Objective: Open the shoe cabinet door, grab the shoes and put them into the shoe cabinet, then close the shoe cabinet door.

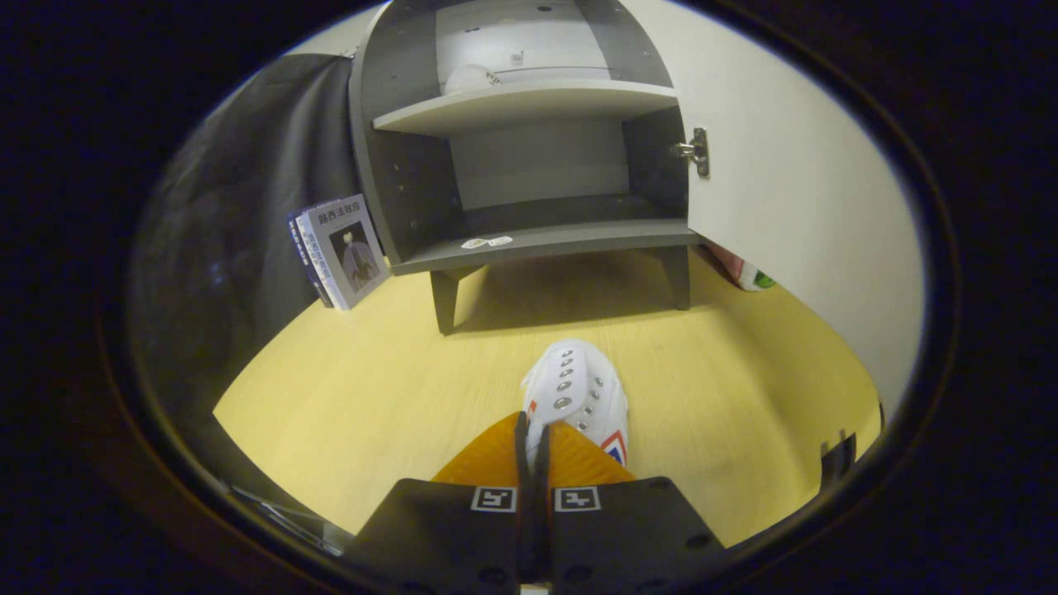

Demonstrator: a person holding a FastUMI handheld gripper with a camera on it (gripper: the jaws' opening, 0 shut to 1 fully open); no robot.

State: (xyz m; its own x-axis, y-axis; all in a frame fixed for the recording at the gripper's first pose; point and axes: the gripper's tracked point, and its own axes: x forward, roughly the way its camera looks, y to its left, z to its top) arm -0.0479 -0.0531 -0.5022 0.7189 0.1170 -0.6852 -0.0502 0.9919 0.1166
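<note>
The gripper (pixel 536 438) has its 2 fingers drawn nearly together, clamped on the near edge of a white shoe (pixel 579 397). The shoe extends away from the fingertips toward the cabinet, showing a row of metal eyelets and a red-and-blue mark on its right side. Whether its sole touches the yellow worktop (pixel 347 397) or hangs just above it cannot be told. Farther ahead stands the grey shoe cabinet (pixel 529 165) on short legs, with 2 shelves exposed. Its door (pixel 793 207) is swung open to the right, held by a metal hinge (pixel 694 150). A pale rounded object, too blurred to identify, sits on the upper shelf. Books (pixel 339 248) lean upright just left of the cabinet.
</note>
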